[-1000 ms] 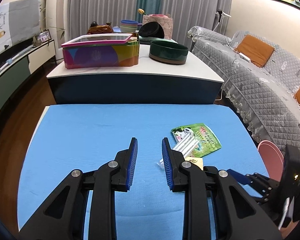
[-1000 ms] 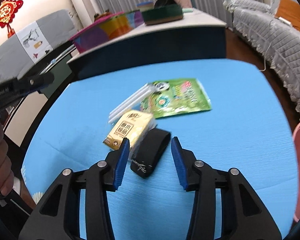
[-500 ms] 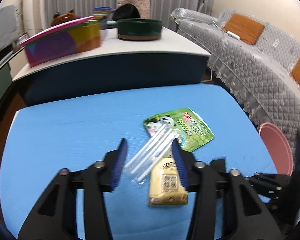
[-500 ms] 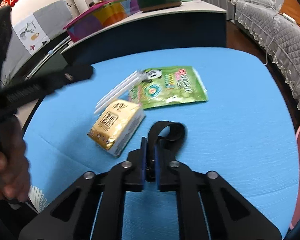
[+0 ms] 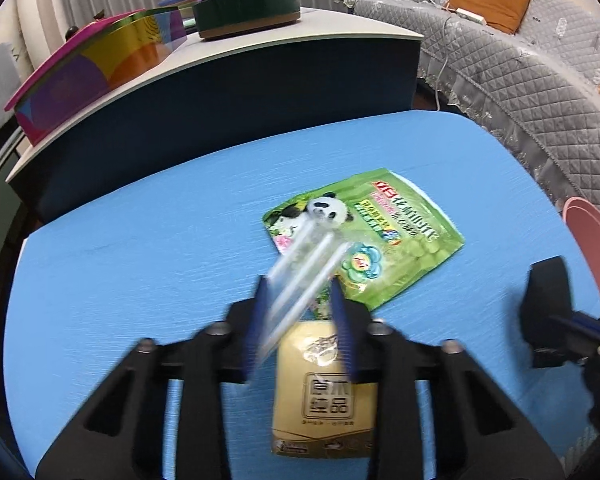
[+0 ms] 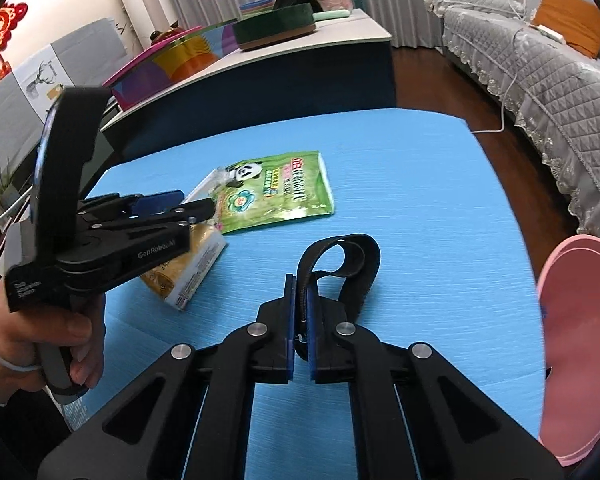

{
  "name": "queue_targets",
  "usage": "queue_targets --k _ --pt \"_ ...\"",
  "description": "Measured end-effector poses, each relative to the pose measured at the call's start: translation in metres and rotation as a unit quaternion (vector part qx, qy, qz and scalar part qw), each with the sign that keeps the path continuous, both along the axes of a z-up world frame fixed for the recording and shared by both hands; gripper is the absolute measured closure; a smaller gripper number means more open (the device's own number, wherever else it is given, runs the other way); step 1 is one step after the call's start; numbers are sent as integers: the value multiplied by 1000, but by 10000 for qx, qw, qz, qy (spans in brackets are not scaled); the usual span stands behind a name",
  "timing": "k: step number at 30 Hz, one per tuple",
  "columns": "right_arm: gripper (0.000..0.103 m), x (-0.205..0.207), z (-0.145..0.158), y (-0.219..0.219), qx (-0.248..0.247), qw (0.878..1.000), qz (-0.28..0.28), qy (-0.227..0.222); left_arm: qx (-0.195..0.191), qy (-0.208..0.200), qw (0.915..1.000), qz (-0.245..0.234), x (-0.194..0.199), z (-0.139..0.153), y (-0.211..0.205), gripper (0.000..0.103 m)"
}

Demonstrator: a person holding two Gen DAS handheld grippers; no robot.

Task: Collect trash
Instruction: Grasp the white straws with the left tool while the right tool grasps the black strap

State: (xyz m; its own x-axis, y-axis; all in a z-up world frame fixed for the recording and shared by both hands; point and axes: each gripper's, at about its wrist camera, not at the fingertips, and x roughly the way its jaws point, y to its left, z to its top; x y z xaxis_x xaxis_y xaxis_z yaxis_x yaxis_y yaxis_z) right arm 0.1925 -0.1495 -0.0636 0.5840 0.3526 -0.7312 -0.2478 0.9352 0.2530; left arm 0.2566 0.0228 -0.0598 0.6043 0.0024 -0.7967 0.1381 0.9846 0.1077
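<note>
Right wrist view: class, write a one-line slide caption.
Right gripper shut on a black strap above the blue table.

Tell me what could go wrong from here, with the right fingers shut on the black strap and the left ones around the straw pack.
1. The straws overlap the green pouch and lie beside the yellow pack; the left gripper may drag either along.
2. The strap is pinched only at one end by the right gripper; its loop could slip or snag on the way to the pink bin.

Black claw [image 6: 300, 312] — blue pads [image 6: 289, 320]; silver screws
</note>
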Motion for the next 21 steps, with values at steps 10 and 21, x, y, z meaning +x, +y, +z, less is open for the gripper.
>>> queue_targets --k 10,21 --pt "98 -14 19 -20 -85 9994 -130 -322 -85 -301 9992 256 -13 20 13 98" --pt "98 -32 39 -42 -68 9976 -379 -568 -448 -637 9950 623 -47 46 30 98"
